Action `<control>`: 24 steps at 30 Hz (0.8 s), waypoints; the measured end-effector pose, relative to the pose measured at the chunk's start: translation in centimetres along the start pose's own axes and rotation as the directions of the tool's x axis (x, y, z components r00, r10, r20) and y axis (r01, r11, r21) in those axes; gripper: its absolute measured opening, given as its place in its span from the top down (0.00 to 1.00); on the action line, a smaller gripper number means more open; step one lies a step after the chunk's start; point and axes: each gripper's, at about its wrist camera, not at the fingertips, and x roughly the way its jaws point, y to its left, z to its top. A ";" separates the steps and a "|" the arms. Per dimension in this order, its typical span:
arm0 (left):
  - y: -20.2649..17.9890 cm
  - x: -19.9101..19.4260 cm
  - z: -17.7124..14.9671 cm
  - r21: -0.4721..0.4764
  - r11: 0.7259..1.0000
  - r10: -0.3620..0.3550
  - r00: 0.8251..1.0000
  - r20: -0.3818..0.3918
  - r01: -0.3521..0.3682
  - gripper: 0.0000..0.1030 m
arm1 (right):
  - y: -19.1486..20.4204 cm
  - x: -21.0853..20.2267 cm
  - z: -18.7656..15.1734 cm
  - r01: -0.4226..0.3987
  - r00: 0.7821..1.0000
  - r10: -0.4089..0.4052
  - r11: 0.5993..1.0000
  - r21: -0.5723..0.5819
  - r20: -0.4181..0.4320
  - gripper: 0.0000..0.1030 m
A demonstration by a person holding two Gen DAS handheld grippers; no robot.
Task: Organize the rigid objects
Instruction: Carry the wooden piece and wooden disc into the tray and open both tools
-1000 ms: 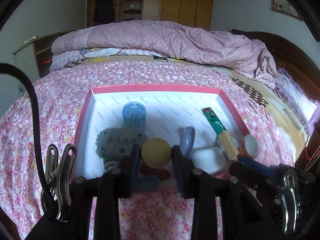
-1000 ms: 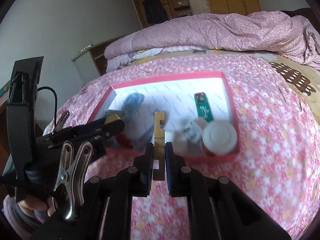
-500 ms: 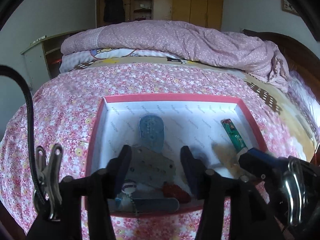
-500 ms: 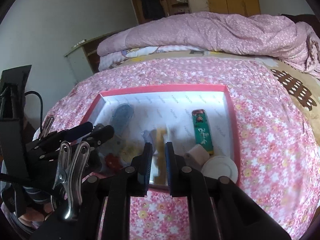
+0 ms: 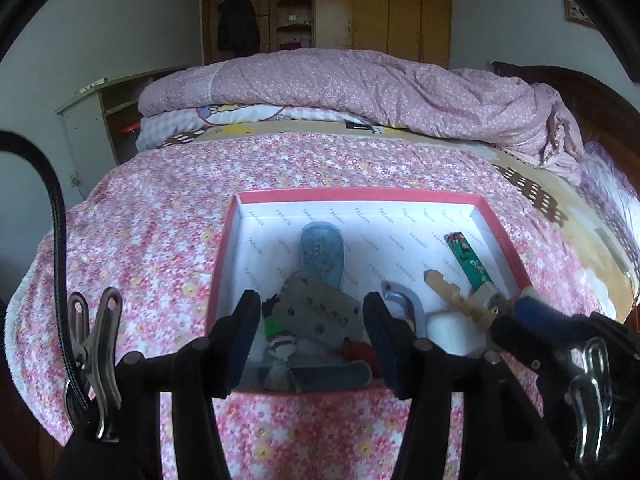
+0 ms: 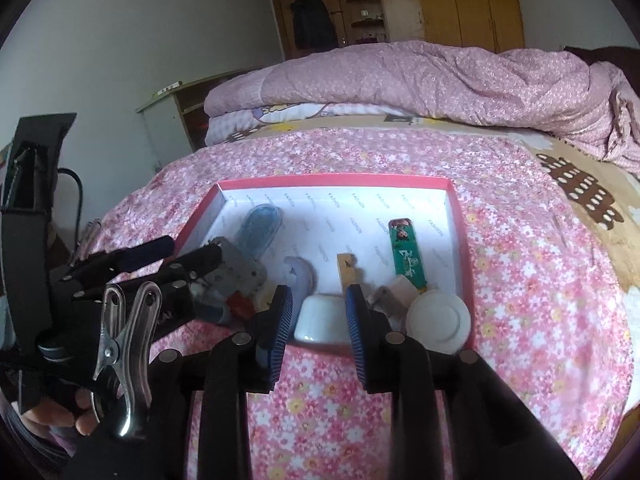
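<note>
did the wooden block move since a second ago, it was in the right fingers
Yes. The wooden block now lies inside the red box, left of the green lighter, clear of the right gripper, whose fingers are opening.

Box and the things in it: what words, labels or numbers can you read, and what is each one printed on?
"FASHION": printed again and again in small grey letters across the white lining of the red-rimmed box.
Green stick: it carries a picture and white characters, too blurred to read.
Grey plate with holes, blue oval case, white lid: no readable text.
Framed picture on the wall: too small to read.
</note>
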 end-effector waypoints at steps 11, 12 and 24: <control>0.2 -3.8 -2.6 -0.039 0.999 -0.009 1.000 -0.010 0.009 0.45 | 1.5 -3.7 -2.2 0.030 0.999 -0.029 0.999 -0.027 0.025 0.65; 0.0 -4.0 -2.9 -0.035 0.999 -0.015 1.000 -0.015 0.014 0.45 | 1.6 -4.0 -2.5 0.027 0.999 -0.027 0.999 -0.026 0.025 0.63; -1.2 -5.6 -8.4 -0.015 1.000 0.000 0.998 -0.066 -0.001 0.45 | -0.4 -4.9 -8.3 0.097 0.993 -0.094 0.994 0.045 -0.067 0.62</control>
